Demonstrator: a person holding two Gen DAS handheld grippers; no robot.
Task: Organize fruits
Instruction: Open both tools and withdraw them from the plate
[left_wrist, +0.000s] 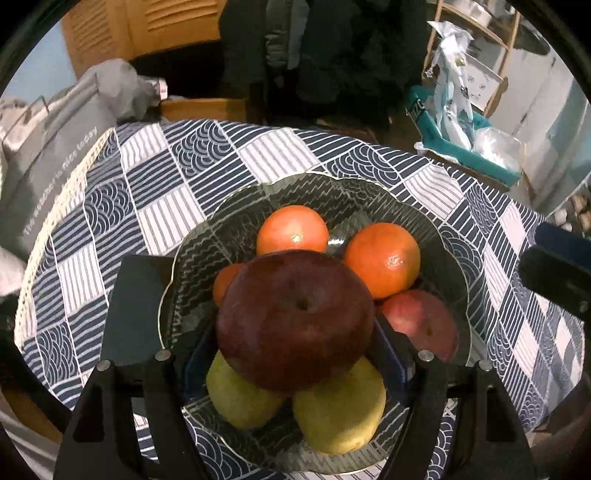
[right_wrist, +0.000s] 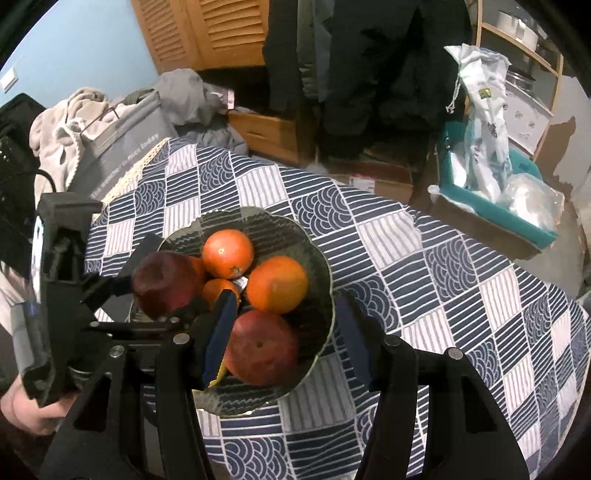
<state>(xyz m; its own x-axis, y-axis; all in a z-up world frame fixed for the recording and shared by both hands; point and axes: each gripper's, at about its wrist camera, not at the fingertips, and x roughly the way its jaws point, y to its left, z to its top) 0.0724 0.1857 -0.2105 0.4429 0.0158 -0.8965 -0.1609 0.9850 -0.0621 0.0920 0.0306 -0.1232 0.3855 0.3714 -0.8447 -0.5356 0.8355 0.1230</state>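
A dark red round apple (left_wrist: 295, 321), judged firm, smooth and slippery, is gripped at its sides by the left claw (left_wrist: 295, 354) above the scalloped glass bowl (left_wrist: 450, 266); the right claw (right_wrist: 284, 332) is seen released.

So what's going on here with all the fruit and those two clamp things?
A person is sorting fruit with a hand-held gripper in each hand. The left hand-held gripper is shut on a dark red apple, holding it over the scalloped glass bowl. That bowl already holds round oranges, two yellow-green pears and a lighter red apple. The right hand-held gripper hangs open and empty above the bowl's near rim, over the blue-and-white patterned tablecloth.
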